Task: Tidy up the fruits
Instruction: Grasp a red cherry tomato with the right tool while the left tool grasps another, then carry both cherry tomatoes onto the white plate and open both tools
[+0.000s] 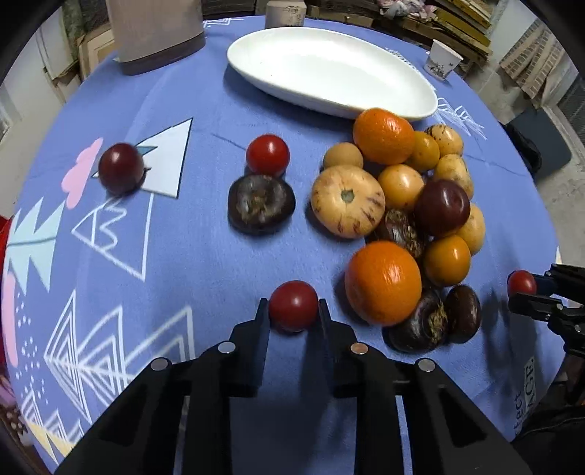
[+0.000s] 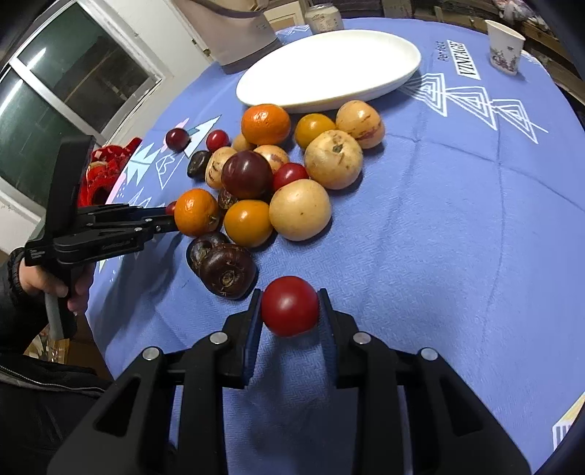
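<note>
My left claw [image 1: 293, 306] points steeply down at the table, its two fingers pressed against either side of a small red tomato [image 1: 293, 305] that sits low over the cloth. My right claw [image 2: 290, 306] tilts down as well and is clamped on a second red tomato [image 2: 290, 305], carried clear of the cloth with its shadow beneath it. From the right wrist camera I see my left hand [image 2: 55, 288] wrapped round the gripper's handle at the table's left edge, a dark sleeve behind it.

Under both claws lies a blue tablecloth [image 2: 438, 219] printed with white triangles and pale shapes. A window [image 2: 55, 95] stands beyond the table's left side, and stacked cardboard and boards crowd the far background.

The fruit pile [image 1: 402, 204] lies loose on the cloth between my claws: oranges, yellow and speckled fruits, dark purple ones. Two tomatoes [image 1: 268, 154] and a dark fruit sit apart to its left. Just beyond the pile rests a white oval dish [image 1: 329, 69] with nothing in it. A paper cup [image 1: 441, 60] stands near the far right edge, a grey bag [image 1: 157, 33] at the far left.
</note>
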Demonstrator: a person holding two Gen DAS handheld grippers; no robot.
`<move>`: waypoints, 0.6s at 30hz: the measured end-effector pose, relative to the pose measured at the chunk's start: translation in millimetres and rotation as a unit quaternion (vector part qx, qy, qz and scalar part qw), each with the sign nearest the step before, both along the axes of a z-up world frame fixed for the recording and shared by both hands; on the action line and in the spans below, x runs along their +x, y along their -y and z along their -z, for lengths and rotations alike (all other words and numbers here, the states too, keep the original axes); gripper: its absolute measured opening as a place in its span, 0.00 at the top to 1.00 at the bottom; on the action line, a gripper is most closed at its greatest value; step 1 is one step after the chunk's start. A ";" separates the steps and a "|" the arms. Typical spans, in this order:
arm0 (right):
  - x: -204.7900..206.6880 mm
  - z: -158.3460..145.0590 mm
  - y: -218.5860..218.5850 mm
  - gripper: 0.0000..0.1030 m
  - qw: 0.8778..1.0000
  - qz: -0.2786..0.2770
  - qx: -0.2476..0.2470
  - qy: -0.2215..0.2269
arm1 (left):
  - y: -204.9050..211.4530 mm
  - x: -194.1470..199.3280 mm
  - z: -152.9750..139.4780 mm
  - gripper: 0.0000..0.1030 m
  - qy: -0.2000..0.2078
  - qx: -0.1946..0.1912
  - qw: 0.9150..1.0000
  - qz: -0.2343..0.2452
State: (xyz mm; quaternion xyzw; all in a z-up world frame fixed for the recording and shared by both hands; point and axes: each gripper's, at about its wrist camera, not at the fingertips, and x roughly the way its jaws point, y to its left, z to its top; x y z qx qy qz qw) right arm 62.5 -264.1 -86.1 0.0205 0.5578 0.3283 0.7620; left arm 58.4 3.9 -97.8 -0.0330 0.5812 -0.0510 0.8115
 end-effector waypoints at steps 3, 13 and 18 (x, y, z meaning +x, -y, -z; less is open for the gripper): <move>2.5 -3.1 -1.7 0.73 1.000 0.015 -0.001 0.000 | -2.0 5.2 -2.6 0.77 0.008 0.005 1.000 0.009; 56.9 -48.4 -23.8 0.73 0.997 0.053 0.029 0.057 | -9.0 24.7 -60.8 0.77 0.086 -0.010 0.995 0.046; 111.6 -66.7 -45.9 0.73 0.992 0.076 0.030 0.092 | 2.5 77.1 -86.5 0.77 0.123 -0.029 0.990 0.066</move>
